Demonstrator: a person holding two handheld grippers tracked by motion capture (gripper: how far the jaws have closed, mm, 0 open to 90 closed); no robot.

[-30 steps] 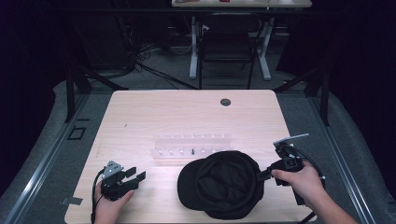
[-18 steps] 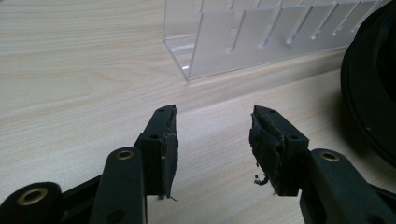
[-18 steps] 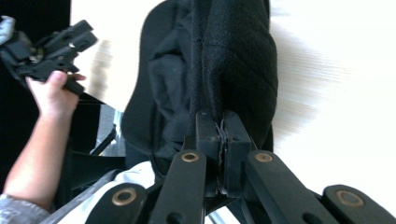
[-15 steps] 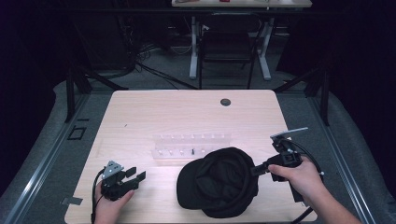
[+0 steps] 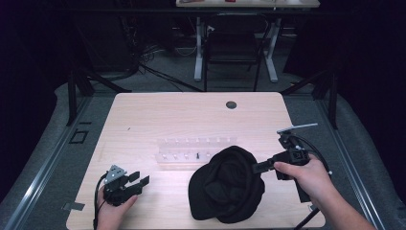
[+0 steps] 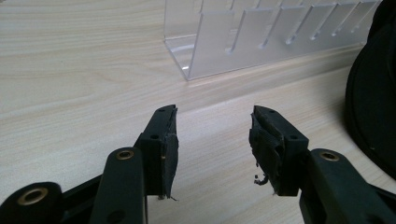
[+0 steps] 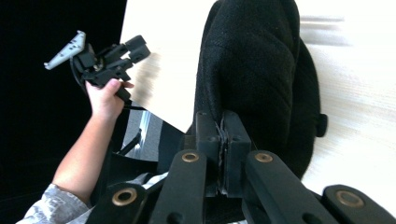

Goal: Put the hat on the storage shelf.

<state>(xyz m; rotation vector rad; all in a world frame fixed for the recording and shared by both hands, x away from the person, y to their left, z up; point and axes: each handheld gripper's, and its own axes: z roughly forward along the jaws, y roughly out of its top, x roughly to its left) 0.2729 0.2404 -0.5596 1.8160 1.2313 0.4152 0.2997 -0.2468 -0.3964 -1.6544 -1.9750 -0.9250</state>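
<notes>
We read no writing; our right tongs [image 7: 222, 135] pinch the black cap [image 5: 227, 184], left tongs [image 6: 212, 140] gape over the pale wooden worktop [image 5: 191, 115].

The left gripper [image 6: 212, 149] hovers over the table [image 6: 79, 74], jaws apart and empty. Beyond it stands a clear rack [image 6: 261, 37]; a black cap [image 6: 373, 102] lies right of the rack.

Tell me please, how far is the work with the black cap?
Done: the right gripper is shut on the black cap's edge. In hand: that side looks raised off the table. Left: wherever it goes; the left gripper rests open, apart.
</notes>
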